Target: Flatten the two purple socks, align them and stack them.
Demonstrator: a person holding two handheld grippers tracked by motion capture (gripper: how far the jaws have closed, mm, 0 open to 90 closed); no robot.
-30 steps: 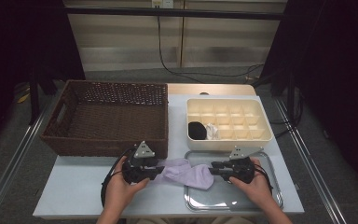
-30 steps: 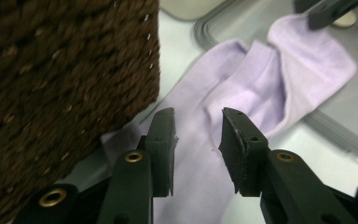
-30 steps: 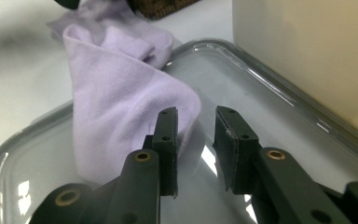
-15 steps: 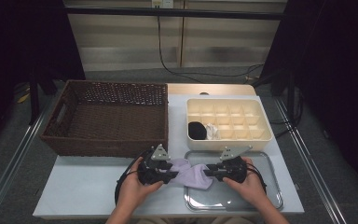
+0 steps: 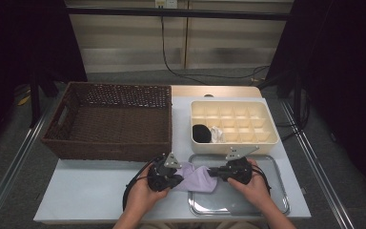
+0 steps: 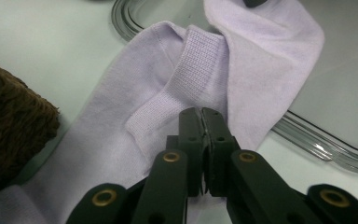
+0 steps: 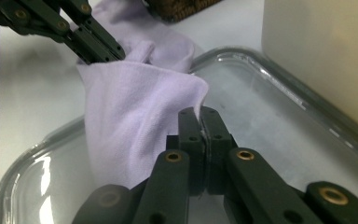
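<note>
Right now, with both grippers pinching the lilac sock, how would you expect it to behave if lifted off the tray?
The lilac sock will probably sag: it already folds and drapes between the left gripper and right gripper. It seems light, thin knit. It likely won't slip, since both sets of jaws are shut on cloth over the metal tray.

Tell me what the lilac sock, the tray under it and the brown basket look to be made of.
Sock: soft knit fabric, matte; a ribbed cuff and fine stitches show.
Tray: probably polished metal; silvery, with bright reflections along its rim.
Basket: woven wicker or similar fibre; dark brown with a rough weave.
</note>
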